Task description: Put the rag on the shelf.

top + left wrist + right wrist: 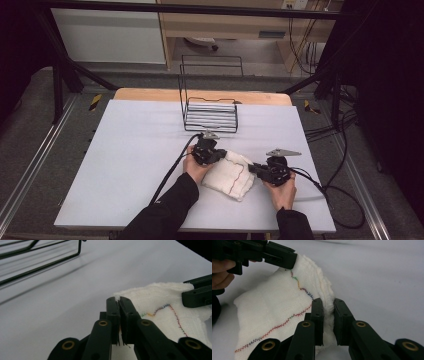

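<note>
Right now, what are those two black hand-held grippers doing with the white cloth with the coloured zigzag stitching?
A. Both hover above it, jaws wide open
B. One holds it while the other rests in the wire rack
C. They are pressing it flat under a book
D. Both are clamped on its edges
D: the left gripper and the right gripper each have their jaws closed on an edge of the white cloth with coloured zigzag stitching.

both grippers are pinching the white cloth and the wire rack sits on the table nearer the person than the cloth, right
Not quite. The wire rack sits beyond the white cloth, farther from the person, as the high view shows. The rest holds: the left gripper and the right gripper each pinch an edge of the cloth.
</note>
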`<state>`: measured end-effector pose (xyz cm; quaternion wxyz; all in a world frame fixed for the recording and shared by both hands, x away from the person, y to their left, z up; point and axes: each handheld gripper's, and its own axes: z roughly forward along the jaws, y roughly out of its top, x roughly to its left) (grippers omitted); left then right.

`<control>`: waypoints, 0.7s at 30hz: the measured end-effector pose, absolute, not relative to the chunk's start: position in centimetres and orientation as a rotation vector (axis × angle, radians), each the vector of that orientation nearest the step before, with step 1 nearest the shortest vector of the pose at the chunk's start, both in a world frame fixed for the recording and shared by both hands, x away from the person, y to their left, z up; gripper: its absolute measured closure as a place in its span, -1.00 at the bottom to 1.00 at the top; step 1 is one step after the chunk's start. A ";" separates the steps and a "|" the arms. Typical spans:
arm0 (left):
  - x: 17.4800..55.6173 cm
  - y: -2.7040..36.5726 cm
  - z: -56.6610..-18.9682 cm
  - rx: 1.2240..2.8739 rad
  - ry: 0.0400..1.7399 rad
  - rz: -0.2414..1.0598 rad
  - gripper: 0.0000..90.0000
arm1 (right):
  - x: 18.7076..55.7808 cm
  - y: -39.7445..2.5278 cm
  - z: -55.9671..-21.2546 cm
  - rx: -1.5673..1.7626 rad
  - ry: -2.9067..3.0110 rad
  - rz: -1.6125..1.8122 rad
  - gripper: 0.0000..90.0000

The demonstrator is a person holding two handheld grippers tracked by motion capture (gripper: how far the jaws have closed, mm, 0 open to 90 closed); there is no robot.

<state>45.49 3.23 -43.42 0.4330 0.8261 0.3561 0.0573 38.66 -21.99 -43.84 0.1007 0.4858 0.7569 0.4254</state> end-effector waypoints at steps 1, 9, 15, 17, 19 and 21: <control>45.4 3.4 -43.3 2.054 0.883 0.148 0.93 | 38.5 -21.9 -43.6 1.425 2.232 1.266 0.77; 44.2 5.0 -42.1 2.004 0.851 0.176 0.93 | 38.1 -21.3 -42.8 1.351 2.215 1.296 0.77; 43.0 5.8 -41.3 1.979 0.822 0.225 0.93 | 37.4 -20.7 -41.9 1.265 2.208 1.318 0.77; 42.7 6.1 -41.1 1.969 0.816 0.224 0.93 | 37.4 -20.6 -41.6 1.238 2.205 1.325 0.77; 42.4 6.5 -40.7 1.957 0.807 0.229 0.93 | 37.2 -20.5 -41.2 1.221 2.202 1.331 0.77; 42.1 6.8 -40.3 1.948 0.801 0.239 0.93 | 37.1 -20.4 -40.9 1.199 2.200 1.335 0.77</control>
